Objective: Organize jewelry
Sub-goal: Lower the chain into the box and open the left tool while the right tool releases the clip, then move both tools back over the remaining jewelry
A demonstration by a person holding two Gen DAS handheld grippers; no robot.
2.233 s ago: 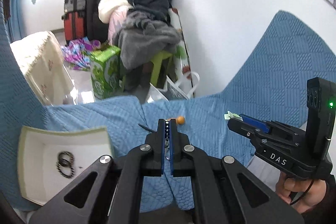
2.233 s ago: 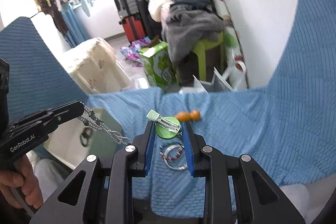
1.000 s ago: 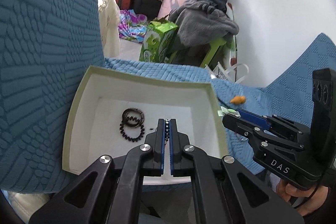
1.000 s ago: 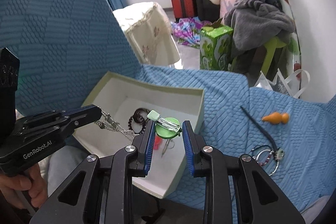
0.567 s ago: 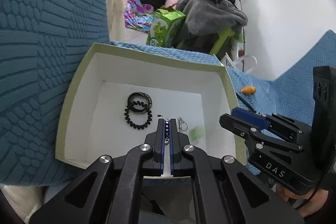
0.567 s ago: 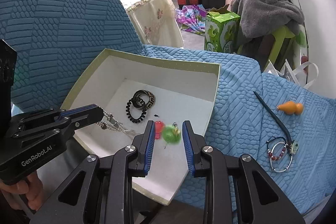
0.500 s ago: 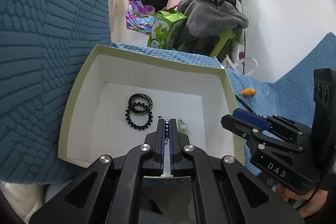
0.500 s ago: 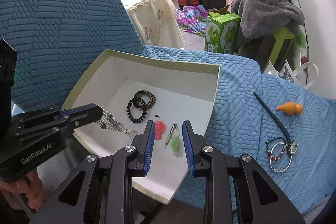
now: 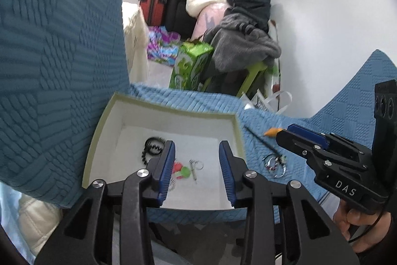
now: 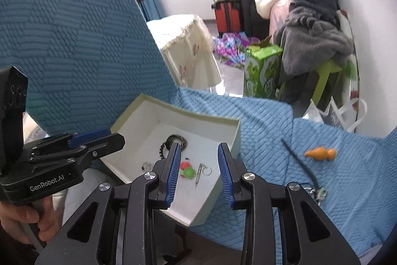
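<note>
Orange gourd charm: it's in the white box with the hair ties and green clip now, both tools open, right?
Not quite. The orange gourd charm lies on the blue cover, outside the box, as the right wrist view shows. The hair ties and green clip are in the box, and both the left tool and right tool are open.

Both tools have let go: the chain (image 10: pixel 147 165) and green clip (image 10: pixel 187 172) now lie in the box (image 10: pixel 237 134).

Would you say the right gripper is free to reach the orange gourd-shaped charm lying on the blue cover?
Probably yes: the right gripper is open and empty, and the orange charm lies uncovered on the blue cover, outside the box.
</note>
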